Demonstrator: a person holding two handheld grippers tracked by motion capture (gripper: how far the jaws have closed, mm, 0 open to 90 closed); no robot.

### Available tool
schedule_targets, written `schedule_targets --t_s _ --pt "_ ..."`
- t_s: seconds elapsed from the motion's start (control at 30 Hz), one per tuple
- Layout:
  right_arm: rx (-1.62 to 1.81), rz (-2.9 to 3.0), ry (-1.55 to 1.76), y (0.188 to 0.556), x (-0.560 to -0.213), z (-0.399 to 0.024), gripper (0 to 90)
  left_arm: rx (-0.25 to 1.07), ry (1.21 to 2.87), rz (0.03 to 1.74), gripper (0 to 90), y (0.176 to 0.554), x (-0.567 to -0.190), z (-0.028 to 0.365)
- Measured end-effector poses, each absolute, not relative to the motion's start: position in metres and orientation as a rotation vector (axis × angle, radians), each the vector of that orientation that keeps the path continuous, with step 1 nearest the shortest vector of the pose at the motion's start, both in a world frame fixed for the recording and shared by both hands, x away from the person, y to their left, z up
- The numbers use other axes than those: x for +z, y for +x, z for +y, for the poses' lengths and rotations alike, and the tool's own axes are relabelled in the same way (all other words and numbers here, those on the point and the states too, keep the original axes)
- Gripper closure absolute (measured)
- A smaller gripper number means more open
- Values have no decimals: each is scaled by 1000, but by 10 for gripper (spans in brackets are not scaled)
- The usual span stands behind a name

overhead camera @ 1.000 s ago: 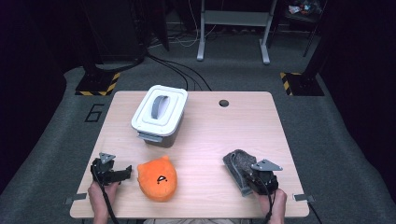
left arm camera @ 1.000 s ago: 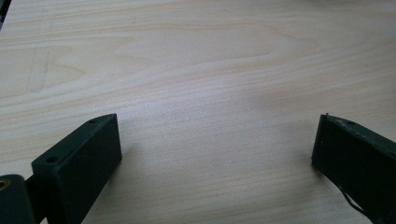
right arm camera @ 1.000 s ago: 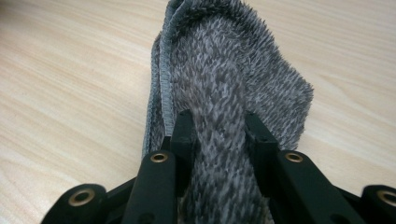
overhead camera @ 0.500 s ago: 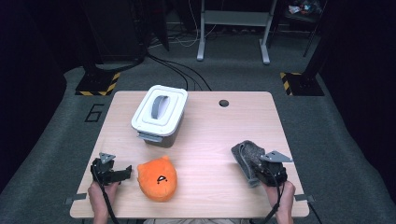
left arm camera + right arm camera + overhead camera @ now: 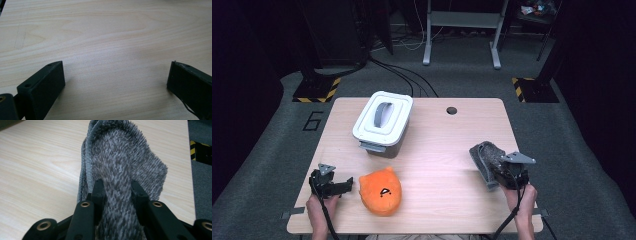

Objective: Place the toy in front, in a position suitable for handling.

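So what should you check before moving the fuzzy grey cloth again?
1. Right gripper shut on the cloth: ok.
2. Cloth lifted off the table: cannot tell; part of it looks to rest there.
3. Left gripper open with nothing in it: ok.
4. Orange toy away from the cloth: ok.
5. Bin open to take the cloth: not ok, its lid is on.

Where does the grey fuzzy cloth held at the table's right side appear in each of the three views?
High view: the grey fuzzy cloth sits right of centre, in the right gripper.
Left gripper view: bare wooden table between the left gripper's open jaws, no cloth.
Right gripper view: the cloth fills the centre, pinched between the jaws.
Shared landmark: the light wood tabletop.
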State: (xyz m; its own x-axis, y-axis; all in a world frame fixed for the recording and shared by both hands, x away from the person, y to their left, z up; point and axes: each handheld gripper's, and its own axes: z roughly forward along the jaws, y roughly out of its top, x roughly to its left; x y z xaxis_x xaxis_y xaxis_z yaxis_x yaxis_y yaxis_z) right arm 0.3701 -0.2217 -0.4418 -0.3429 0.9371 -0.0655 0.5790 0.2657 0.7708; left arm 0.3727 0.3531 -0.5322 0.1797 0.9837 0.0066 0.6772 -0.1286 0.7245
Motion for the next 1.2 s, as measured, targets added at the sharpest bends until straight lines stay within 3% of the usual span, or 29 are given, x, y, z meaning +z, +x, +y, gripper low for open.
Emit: schedule_targets --t_s 1.2 --pt "785 1986 1505 447 -456 -259 690 676 1875 1559 11 373 -532 353"
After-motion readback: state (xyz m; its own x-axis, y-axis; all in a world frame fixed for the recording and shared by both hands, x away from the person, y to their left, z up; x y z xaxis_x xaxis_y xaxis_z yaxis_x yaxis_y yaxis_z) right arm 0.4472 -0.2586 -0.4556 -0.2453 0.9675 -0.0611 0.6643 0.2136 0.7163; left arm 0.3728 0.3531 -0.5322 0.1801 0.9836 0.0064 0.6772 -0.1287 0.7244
